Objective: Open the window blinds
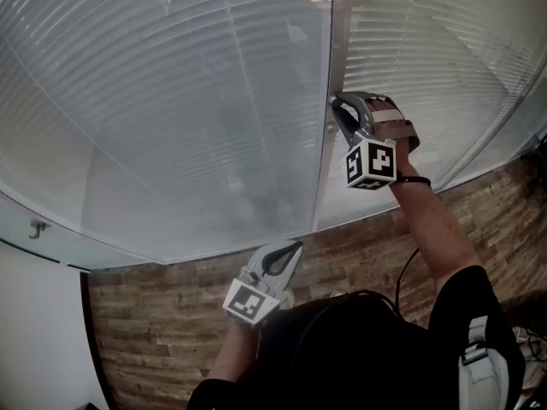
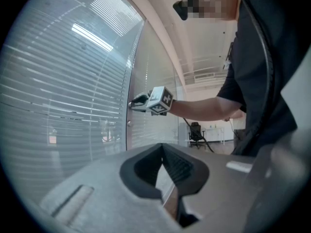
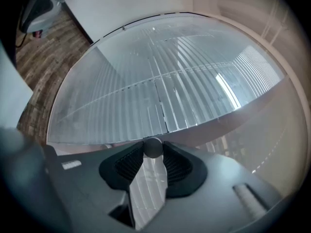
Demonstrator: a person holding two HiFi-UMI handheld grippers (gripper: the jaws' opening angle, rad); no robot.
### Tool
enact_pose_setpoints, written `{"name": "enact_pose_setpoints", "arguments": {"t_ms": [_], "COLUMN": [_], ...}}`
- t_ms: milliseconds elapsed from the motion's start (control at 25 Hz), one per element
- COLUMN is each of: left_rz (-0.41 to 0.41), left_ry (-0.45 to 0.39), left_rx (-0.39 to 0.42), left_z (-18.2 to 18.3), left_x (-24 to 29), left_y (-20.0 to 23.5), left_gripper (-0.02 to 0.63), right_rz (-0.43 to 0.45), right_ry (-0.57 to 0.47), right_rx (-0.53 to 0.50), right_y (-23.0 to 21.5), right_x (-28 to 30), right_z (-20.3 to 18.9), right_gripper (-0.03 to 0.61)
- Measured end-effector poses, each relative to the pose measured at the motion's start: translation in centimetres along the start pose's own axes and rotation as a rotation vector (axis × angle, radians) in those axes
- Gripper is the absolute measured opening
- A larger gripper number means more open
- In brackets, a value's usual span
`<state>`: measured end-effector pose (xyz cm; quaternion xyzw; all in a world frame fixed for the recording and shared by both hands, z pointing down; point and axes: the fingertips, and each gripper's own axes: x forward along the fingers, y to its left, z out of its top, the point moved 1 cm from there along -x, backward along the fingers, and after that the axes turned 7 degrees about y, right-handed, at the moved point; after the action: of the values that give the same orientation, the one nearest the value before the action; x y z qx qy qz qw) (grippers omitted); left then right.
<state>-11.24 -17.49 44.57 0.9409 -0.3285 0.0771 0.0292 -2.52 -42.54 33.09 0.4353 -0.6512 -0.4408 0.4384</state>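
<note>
While the right gripper (image 1: 340, 111) pinches a small round knob (image 3: 153, 147) on the frame post (image 1: 332, 49) between its jaw tips, the blinds (image 1: 171, 101) sit closed behind glass; left gripper (image 1: 293, 249) low, jaws together, empty.

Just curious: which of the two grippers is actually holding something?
The right gripper, raised, jaws on the small round knob; the left gripper hangs lower, shut on nothing.

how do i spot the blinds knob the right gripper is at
Find the upright post between the two glass panes with slatted blinds. On it sits a small round grey knob, a ball among flat slats, pinched between the right gripper's fingers.
</note>
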Motion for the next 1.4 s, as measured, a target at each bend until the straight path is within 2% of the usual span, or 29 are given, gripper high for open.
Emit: {"name": "enact_pose_setpoints", "arguments": {"t_ms": [240, 480, 680, 880, 1080, 1280, 1400], "left_rz": [0.017, 0.017, 0.010, 0.008, 0.006, 0.005, 0.002], "left_ry": [0.001, 0.012, 0.016, 0.020, 0.022, 0.027, 0.024], "left_rx": [-0.006, -0.009, -0.009, -0.009, -0.014, -0.013, -0.017], "left_z": [-0.1, -0.4, -0.5, -0.5, -0.5, -0.7, -0.6], "left_x": [-0.4, -0.3, -0.1, 0.0, 0.0, 0.0, 0.1], "left_y": [0.4, 0.4, 0.2, 0.1, 0.0, -0.1, -0.1], "left_gripper": [0.005, 0.005, 0.005, 0.005, 0.005, 0.005, 0.005], "right_rz": [0.044, 0.054, 0.067, 0.093, 0.092, 0.123, 0.135], "right_ry": [-0.029, -0.045, -0.059, -0.100, -0.125, -0.170, -0.188], "right_rx": [0.263, 0.398, 0.563, 0.804, 0.974, 1.225, 1.320], "right_y": [-0.6, -0.5, -0.7, -0.7, -0.6, -0.5, -0.7], "right_x": [-0.1, 0.1, 0.2, 0.5, 0.5, 0.8, 0.7], "right_z": [0.0, -0.3, -0.7, -0.9, -1.4, -2.0, -2.0], "right_gripper": [0.132, 0.132, 0.132, 0.132, 0.132, 0.132, 0.131]}}
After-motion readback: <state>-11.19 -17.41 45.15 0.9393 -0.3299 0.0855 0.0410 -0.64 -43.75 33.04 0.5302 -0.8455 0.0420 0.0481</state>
